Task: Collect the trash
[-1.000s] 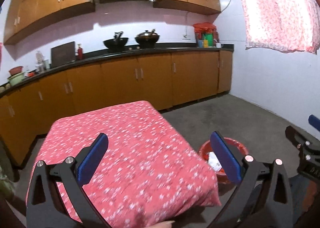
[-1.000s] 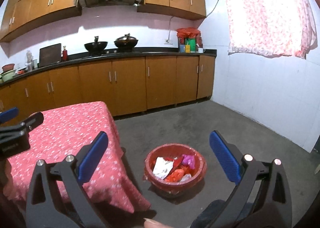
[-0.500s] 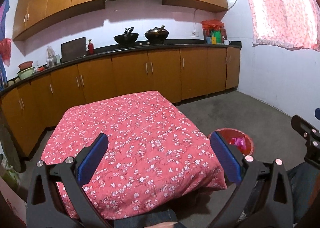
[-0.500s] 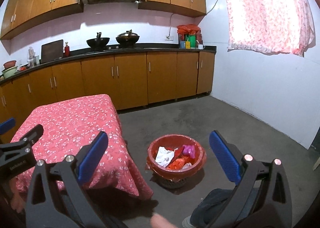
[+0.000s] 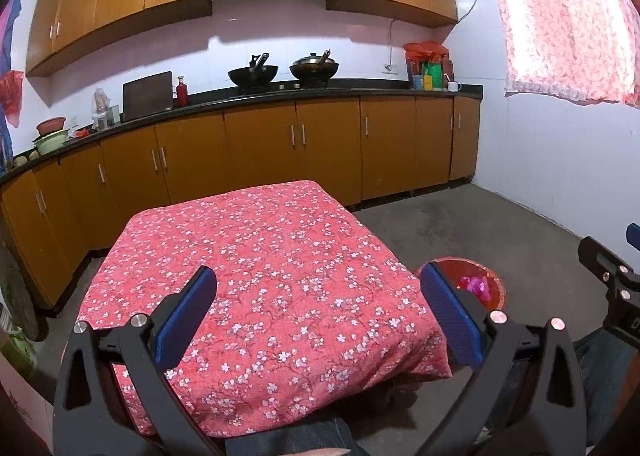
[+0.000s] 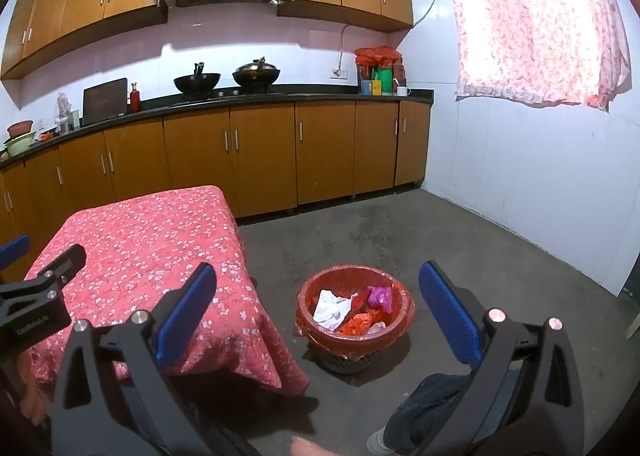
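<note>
A table (image 5: 272, 280) under a red cloth with little white flowers fills the middle of the left view, and on the gray floor (image 6: 460, 240) just right of it, low in the middle of the right view, sits 1 red trash basket (image 6: 356, 340) with paper and wrappers inside.

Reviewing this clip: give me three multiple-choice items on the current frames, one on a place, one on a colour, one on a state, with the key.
1. Where does the trash basket stand?
A. on the counter
B. on the floor beside the table
C. on the table

2. What colour is the tablecloth?
A. plain blue
B. green striped
C. red with white flowers

3. How do the left gripper and right gripper stand?
A. both open, holding nothing
B. both shut on trash
C. one shut on a cup

Key: B, the basket sits on the concrete floor by the table's corner; C, small white blossoms cover red cloth; A, blue pads stand wide apart with nothing between.
</note>
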